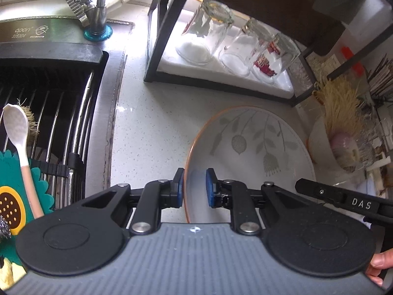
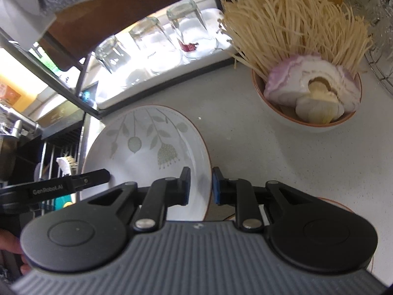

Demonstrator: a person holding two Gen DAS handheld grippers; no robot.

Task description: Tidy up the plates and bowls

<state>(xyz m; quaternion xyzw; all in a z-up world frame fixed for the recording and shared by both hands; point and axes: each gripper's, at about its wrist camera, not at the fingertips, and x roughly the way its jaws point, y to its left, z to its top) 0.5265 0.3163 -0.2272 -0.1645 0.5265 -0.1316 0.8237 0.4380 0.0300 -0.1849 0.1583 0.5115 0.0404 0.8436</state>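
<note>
We have the plate (image 1: 248,147) between us, one tool on each side. Our left tool (image 1: 194,186) straddles its left rim, pads a little apart with the orange edge in the gap; whether they press it yet we cannot tell. Our right tool (image 2: 201,185) brackets the right rim (image 2: 208,167) the same way, narrowly parted. Two opposite holds make sense to us: a wide, shallow plate tips easily from one edge. The plate sits low over the surface (image 1: 152,127), tilted perhaps. The bowl (image 2: 307,118) of noodles and onion stands apart at the right, full, so we judge it best left until the plate is placed.
</note>
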